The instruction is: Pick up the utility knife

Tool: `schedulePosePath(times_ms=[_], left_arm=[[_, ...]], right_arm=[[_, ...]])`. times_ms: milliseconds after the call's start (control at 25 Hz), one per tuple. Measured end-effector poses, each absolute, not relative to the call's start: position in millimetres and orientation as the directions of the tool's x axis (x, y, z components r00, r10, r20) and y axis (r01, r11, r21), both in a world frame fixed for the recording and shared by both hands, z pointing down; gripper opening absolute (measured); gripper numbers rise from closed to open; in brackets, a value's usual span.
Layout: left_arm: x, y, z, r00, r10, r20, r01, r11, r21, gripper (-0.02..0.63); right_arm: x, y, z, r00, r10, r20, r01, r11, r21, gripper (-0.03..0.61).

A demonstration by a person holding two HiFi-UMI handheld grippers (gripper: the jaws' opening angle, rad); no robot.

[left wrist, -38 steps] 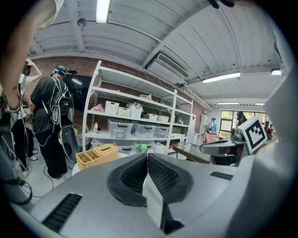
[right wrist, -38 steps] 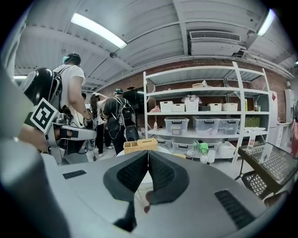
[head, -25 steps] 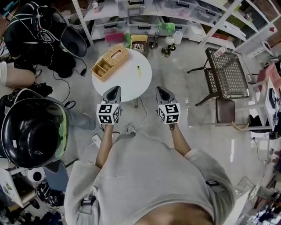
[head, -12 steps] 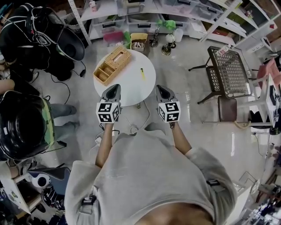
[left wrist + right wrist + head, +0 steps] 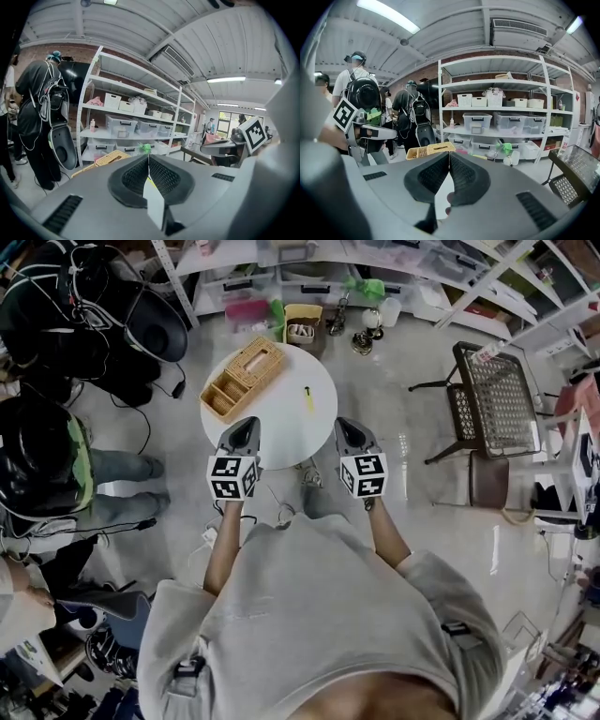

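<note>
The yellow utility knife [image 5: 307, 397] lies on the right part of the round white table [image 5: 281, 432], clear of everything else. My left gripper [image 5: 247, 422] hangs over the table's near edge, its jaws closed with nothing between them. Just off the near right rim, my right gripper [image 5: 341, 424] is shut and empty too. In the left gripper view the fingertips [image 5: 148, 157] meet in a thin line. The right gripper view shows its own jaws closed, with the white tabletop below them. The knife is ahead of both grippers, between them and nearer the right one.
A wicker basket [image 5: 242, 379] with compartments sits on the table's far left, also seen as the basket [image 5: 429, 150]. A metal mesh chair [image 5: 492, 395] stands to the right. Shelves with plastic bins [image 5: 300, 282] line the back. A person with a black helmet [image 5: 42, 465] stands to the left.
Both grippers have come closer to the table, which now sits nearer them in the head view. The helmeted person at the left has shifted away.
</note>
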State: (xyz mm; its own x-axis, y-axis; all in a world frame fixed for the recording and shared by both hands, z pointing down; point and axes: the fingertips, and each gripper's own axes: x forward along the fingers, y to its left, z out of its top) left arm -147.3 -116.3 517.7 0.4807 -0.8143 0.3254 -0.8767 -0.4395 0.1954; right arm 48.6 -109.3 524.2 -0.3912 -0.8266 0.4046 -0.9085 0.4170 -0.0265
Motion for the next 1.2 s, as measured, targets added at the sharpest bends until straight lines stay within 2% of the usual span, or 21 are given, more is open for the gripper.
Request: schedulePosePath(times_ms=[600, 1200], left_arm=[[-125, -198, 519, 0.383, -0.844, 0.376, -0.923, -0.34, 0.178, 0.021], [-113, -224, 532, 0.322, -0.834, 0.449, -0.947, -0.283, 0.154, 0.021]], right_arm=[[63, -210, 536, -0.498, -0.756, 0.425, -0.852, 0.517, -0.08, 0.032], [62, -246, 566, -0.572, -0.675, 0.466, -0.805, 0.57, -0.163, 0.032]])
